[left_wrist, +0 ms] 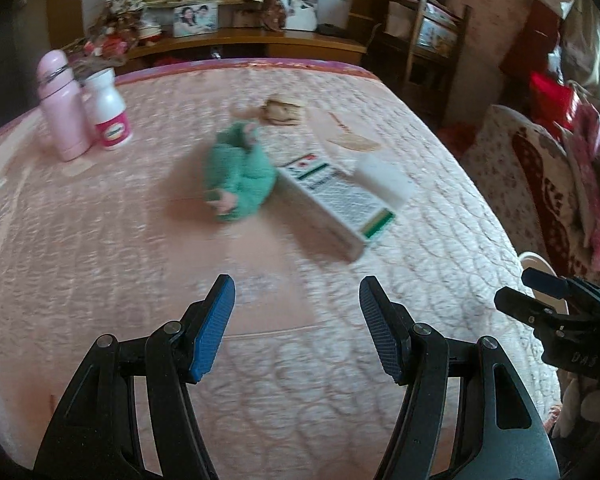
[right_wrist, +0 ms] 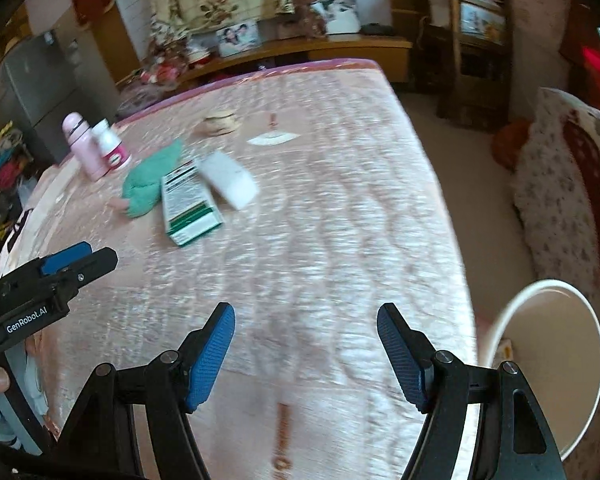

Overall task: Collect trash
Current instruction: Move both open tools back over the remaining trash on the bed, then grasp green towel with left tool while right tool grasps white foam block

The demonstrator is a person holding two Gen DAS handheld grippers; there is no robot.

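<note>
- Trash lies uncollected mid-bed: green-and-white carton (left_wrist: 337, 205), white box (left_wrist: 381, 178), beside a green plush toy (left_wrist: 239, 176).
- Left tool (left_wrist: 296, 328) and right tool (right_wrist: 306, 354) hover released, holding nothing, near the bed's (left_wrist: 100, 248) front edge.
- White bin (right_wrist: 548, 364) waits off the bed's right edge, seemingly near-empty; the task looks barely begun.
- Open quilt separates tools from trash; bottles (left_wrist: 86, 106) stand well apart, far left.

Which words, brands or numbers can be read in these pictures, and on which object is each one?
"GenRobot.AI": on the black left gripper body, right wrist view.
Green and white cardboard box: print blurred, unreadable.
White plastic bottle with pink label: label blurred, unreadable.
</note>
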